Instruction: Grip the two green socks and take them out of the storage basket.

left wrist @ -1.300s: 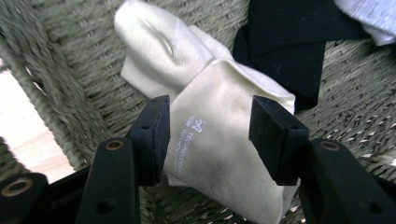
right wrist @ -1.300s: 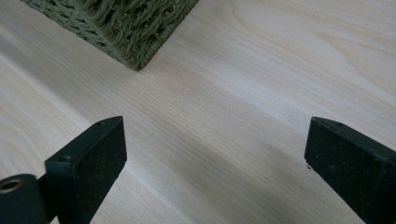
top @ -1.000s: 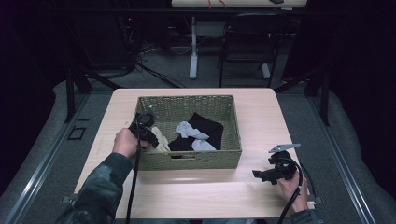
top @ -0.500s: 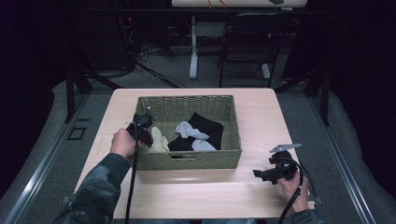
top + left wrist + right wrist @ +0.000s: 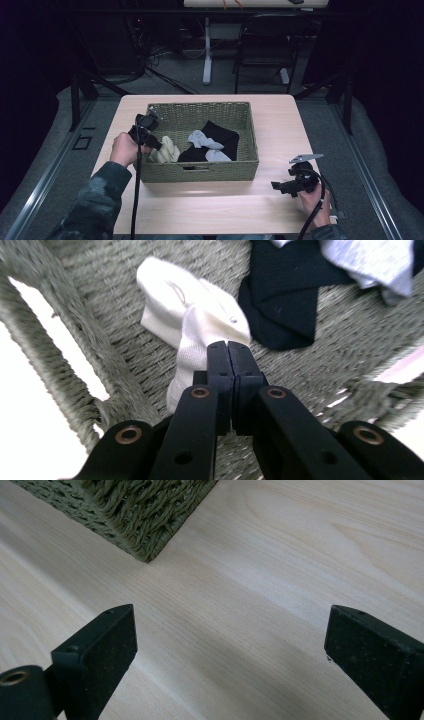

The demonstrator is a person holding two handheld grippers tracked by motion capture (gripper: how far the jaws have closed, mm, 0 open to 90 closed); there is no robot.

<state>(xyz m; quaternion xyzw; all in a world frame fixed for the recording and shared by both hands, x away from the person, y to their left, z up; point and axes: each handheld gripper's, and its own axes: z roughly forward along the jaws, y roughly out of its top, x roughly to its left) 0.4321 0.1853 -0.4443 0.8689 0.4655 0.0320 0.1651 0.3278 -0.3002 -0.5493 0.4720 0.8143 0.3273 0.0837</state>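
Basket point(image 5: 200, 171) on the desk point(image 5: 280, 130), toward its far middle. Inside, at the left end: a sock point(image 5: 165, 150), pinched in the left claw point(image 5: 156, 145), which reaches in over the left wall. Right of that sock, a heap of other socks point(image 5: 212, 142) in the middle. Right claw point(image 5: 278, 185) low over the desk, before the basket's near right corner and well apart from the left one.

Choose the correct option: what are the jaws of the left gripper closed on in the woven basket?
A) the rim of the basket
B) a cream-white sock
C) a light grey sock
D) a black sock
B: in the left gripper view the left gripper has its jaws pressed together on a fold of the cream-white sock, while the black sock lies apart on the basket floor.
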